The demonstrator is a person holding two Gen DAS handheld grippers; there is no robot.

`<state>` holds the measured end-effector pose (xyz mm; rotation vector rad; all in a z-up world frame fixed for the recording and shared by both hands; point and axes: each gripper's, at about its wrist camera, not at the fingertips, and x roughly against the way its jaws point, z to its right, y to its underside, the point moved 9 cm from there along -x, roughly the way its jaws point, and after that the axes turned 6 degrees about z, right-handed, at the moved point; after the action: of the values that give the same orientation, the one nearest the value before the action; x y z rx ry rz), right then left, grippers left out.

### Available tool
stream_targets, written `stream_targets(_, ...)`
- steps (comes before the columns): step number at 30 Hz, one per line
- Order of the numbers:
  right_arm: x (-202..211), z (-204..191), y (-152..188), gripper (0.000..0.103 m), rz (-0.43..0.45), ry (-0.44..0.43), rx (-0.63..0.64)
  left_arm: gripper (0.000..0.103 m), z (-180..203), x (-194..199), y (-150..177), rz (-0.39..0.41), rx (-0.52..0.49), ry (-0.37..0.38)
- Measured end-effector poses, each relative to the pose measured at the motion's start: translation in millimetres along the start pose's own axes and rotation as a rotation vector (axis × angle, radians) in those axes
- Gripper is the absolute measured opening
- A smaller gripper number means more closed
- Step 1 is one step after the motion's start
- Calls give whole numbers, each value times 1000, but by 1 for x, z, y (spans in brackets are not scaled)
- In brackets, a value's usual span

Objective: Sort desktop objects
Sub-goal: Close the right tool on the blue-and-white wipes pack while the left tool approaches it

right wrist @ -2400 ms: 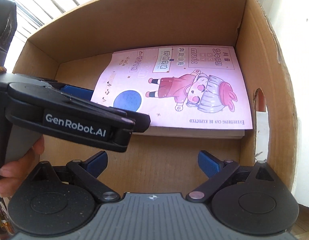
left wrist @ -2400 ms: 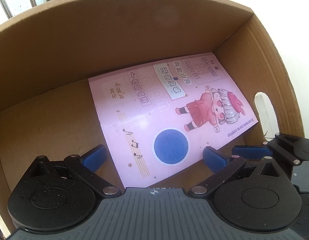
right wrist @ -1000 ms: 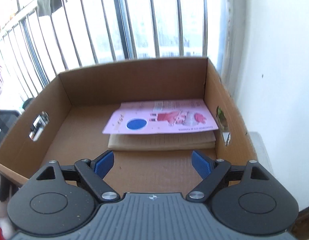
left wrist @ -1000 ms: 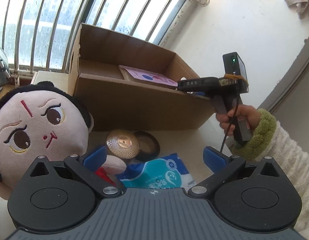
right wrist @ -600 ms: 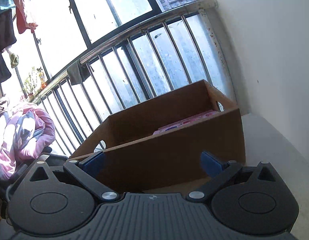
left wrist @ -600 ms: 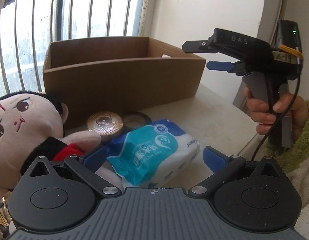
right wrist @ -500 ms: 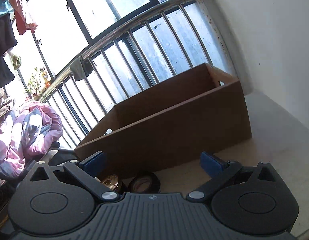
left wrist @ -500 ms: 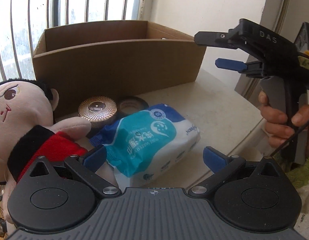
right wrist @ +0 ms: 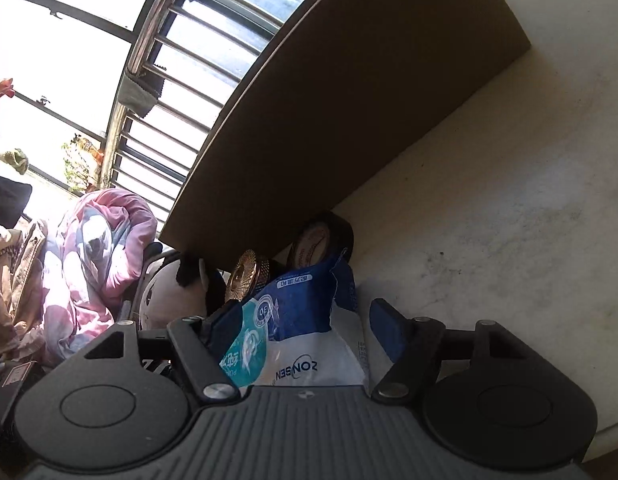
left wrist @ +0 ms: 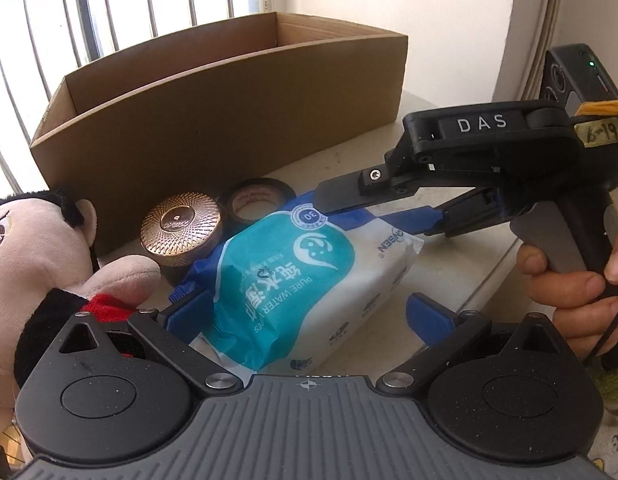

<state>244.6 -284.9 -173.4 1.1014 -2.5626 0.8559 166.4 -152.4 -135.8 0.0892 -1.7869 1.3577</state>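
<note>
Right tool [right wrist: 305,326] closing | wipes pack [left wrist: 305,280] between jaws: teal-white-blue, crinkled

The right gripper [right wrist: 307,326] jaws are closing around the wipes pack [right wrist: 293,320] end.

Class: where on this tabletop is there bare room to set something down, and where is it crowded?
Bare tabletop lies right of the wipes pack, bordered by the box. Crowded: doll, gold tin and tape roll cluster by the pack.
</note>
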Motion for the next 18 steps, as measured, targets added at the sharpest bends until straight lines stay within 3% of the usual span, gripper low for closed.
stream_targets(8,9,0,3,74,-7,-18,12,103,14,-4,1,-12,-35,3)
stream_targets(13,25,9,-4,74,38,5,0,103,14,-5,-6,7,40,71)
stream_targets(18,49,25,-14,74,105,49,-16,103,34,-12,-12,41,18,121)
